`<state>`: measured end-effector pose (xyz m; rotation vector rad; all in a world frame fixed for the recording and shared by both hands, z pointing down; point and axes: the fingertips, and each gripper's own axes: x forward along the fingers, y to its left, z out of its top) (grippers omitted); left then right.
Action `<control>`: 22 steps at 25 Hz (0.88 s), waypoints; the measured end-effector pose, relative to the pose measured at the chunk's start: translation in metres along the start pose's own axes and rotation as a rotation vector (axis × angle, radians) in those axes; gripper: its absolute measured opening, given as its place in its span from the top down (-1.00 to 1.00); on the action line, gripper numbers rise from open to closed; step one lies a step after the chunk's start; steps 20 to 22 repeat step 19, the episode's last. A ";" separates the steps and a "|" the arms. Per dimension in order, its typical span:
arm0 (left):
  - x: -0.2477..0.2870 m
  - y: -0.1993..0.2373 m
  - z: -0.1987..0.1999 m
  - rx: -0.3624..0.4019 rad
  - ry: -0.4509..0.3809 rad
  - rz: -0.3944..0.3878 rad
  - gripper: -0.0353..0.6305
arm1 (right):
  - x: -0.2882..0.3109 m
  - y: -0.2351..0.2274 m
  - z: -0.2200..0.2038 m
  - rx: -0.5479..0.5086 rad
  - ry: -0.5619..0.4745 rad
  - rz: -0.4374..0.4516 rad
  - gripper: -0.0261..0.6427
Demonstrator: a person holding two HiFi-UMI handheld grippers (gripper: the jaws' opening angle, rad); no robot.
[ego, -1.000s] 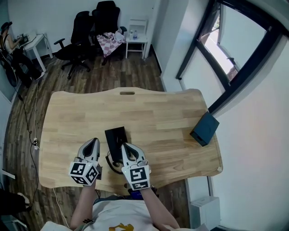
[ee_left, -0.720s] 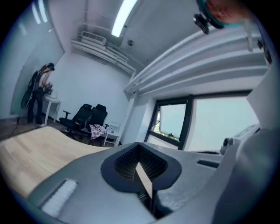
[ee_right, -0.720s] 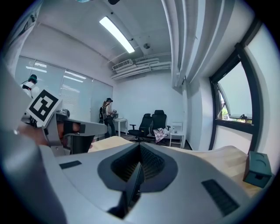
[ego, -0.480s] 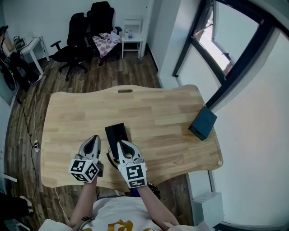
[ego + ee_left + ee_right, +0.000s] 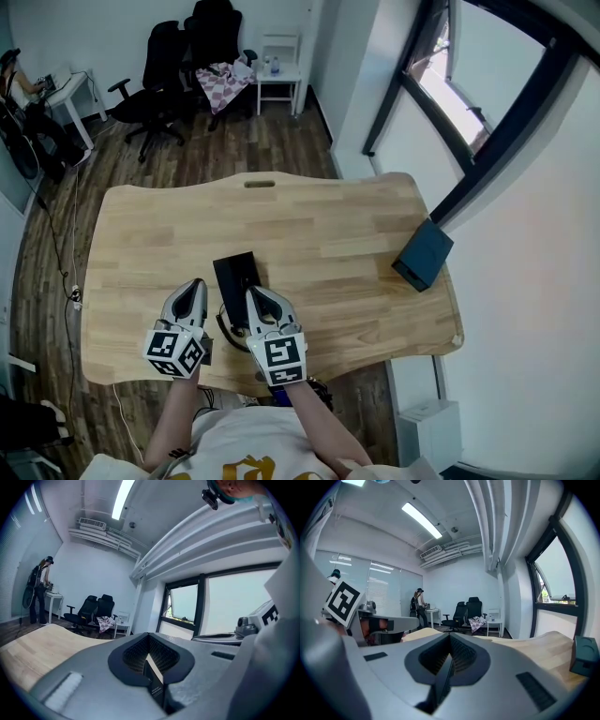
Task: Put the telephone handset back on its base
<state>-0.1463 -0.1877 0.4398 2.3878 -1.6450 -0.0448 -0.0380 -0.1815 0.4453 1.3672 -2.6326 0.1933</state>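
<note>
Left tongs (image 5: pixel 194 291) mine, pressed together, nothing between. Right tongs (image 5: pixel 255 302) also pressed together, empty. Black rectangular telephone (image 5: pixel 235 274) on pale wooden table (image 5: pixel 337 234), just ahead between both tips; can't tell handset from base. Black cord (image 5: pixel 226 328) loops between tongs.

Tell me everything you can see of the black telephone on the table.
The black telephone is a flat rectangle, plastic by its look, lying on the light wooden table near its front edge. A dark cord loops by its near left corner. The right gripper hides its near end; contact cannot be told. The left gripper stands apart at its left. Handset and base cannot be told apart here.
</note>
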 end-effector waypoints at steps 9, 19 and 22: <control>0.002 -0.004 -0.005 -0.032 0.014 -0.029 0.88 | -0.003 -0.016 -0.010 0.026 0.010 -0.020 0.90; 0.004 -0.008 -0.013 -0.032 0.035 -0.039 0.89 | -0.006 -0.021 -0.008 0.028 0.006 -0.022 0.90; 0.004 -0.008 -0.013 -0.032 0.035 -0.039 0.89 | -0.006 -0.021 -0.008 0.028 0.006 -0.022 0.90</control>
